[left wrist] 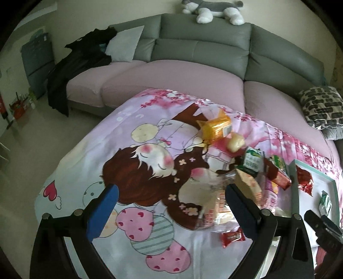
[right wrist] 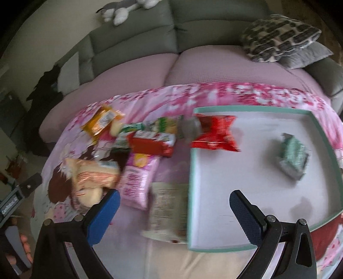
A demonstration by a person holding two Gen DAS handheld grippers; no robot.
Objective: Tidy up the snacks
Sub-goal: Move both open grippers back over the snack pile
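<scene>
Snack packets lie in a heap on a cartoon-print cloth. A yellow packet lies at the far end of the heap, a green one in the middle, and a clear bag of buns nearest. My left gripper is open and empty, its right finger beside that bag. In the right wrist view a teal-rimmed white tray holds a red packet and a green-grey packet. A pink packet and a pale packet lie left of the tray. My right gripper is open and empty above the tray's left rim.
A grey and pink sofa stands behind the cloth, with a plush dog on its back, dark clothes at the left and a patterned cushion at the right. The left gripper shows at the left edge of the right wrist view.
</scene>
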